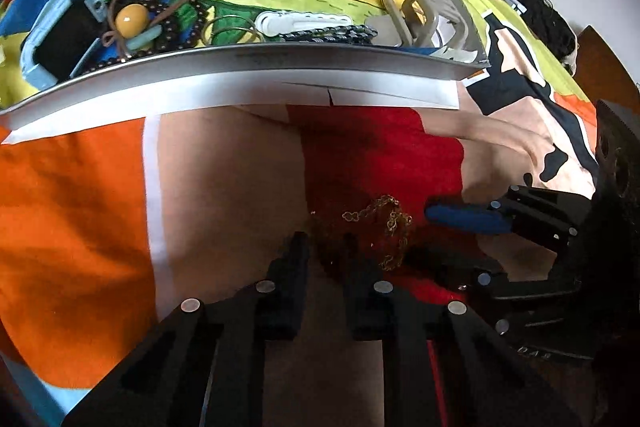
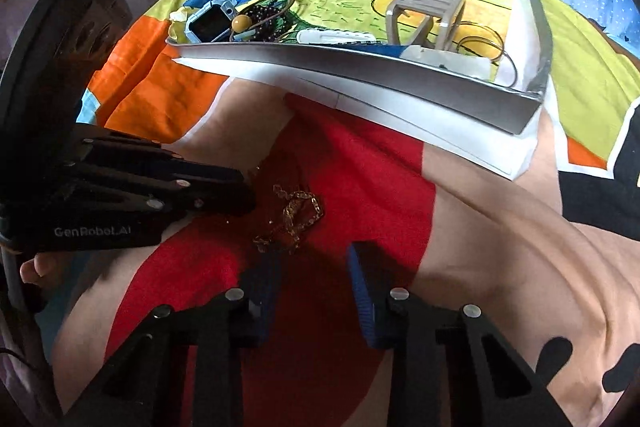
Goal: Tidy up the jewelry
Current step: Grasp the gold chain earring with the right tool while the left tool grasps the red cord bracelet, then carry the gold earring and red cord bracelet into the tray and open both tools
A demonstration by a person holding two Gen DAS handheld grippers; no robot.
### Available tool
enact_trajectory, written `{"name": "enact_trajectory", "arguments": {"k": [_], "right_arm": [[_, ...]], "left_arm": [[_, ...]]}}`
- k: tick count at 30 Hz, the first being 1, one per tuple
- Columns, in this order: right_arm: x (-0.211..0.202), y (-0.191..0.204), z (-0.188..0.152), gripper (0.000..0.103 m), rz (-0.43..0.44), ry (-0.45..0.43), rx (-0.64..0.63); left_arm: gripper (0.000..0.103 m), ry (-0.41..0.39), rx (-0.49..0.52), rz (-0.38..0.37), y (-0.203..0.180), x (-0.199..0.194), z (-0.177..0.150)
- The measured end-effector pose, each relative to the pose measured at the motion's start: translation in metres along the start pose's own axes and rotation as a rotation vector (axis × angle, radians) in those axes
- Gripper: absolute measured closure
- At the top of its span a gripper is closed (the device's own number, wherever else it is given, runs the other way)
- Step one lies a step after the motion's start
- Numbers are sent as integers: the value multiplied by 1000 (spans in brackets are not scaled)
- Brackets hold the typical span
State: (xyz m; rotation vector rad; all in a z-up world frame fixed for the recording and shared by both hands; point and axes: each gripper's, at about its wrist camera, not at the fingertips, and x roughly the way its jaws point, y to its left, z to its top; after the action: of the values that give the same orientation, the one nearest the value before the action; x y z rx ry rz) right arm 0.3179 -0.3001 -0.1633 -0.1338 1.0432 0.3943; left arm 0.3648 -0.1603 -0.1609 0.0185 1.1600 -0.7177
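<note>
My left gripper (image 1: 326,247) points down at a tangled gold chain (image 1: 380,227) lying on the red patch of a colourful bedspread (image 1: 72,207); its jaws are nearly closed at the chain's 8 o'clock edge, and I cannot tell whether they pinch a link. My right gripper (image 2: 312,267) sits at the chain's 3 o'clock in the left view, its blue-padded jaws partly apart, touching no link that I can see. At 12 o'clock a grey tray (image 1: 280,61) holds beads (image 1: 180,15), a white hair clip (image 1: 300,21) and a beige claw clip (image 1: 408,7).
</note>
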Motion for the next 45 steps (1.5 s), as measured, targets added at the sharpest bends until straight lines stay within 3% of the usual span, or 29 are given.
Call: {"name": "enact_trajectory", "arguments": {"k": [7, 17, 20, 27, 35, 45], "right_arm": [[4, 1, 4, 72, -8, -9, -7], [13, 8, 10, 97, 20, -28, -19], [10, 9, 11, 99, 34, -44, -11], [-19, 14, 14, 100, 14, -171, -36], [-54, 23, 21, 100, 7, -344, -72], [-98, -2, 55, 100, 24, -588, 67]], "left_arm": [[97, -6, -41, 21, 5, 4, 1], [97, -29, -40, 103, 1, -3, -6], [98, -41, -48, 132, 2, -8, -8], [98, -103, -25, 220, 0, -37, -15], [98, -184, -5, 268, -13, -75, -1], [98, -349, -50, 265, -14, -109, 45]]}}
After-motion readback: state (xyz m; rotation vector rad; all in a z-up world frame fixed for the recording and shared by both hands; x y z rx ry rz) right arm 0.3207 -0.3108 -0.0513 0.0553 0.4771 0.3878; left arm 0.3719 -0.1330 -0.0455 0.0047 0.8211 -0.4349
